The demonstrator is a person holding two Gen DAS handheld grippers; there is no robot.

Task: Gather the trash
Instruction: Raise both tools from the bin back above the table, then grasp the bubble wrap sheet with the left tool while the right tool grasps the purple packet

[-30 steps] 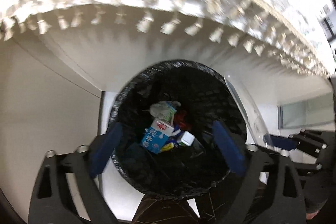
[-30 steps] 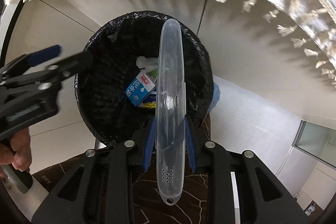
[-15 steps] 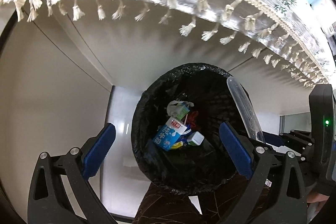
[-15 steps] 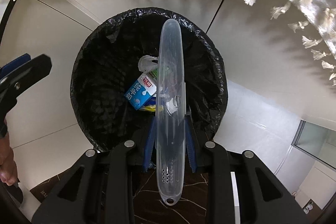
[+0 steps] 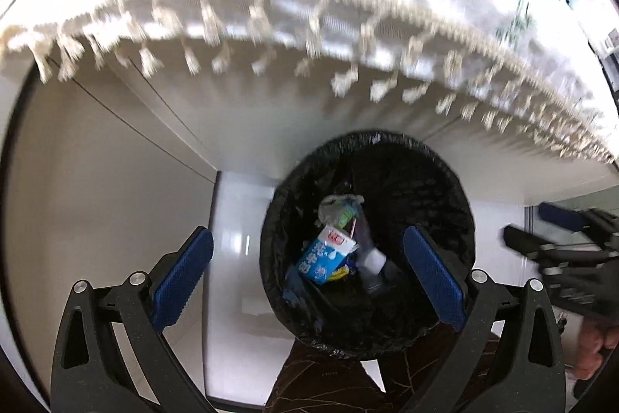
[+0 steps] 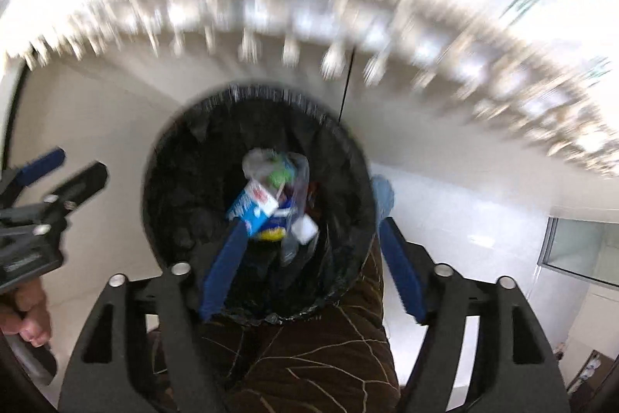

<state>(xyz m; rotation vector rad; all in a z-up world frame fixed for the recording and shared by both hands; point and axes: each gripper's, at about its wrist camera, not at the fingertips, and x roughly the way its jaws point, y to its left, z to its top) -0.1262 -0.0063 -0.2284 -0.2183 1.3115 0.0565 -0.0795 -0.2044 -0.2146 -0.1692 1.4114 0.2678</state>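
Both grippers hover over the round bin lined with a black plastic bag (image 5: 367, 239), fingers spread wide and empty: left gripper (image 5: 305, 277), right gripper (image 6: 309, 250). Only the left view clearly shows the blue-and-white milk carton (image 5: 325, 254) among trash at the bottom. The right view is motion-blurred; a clear plastic piece (image 6: 298, 204) there is hard to identify.
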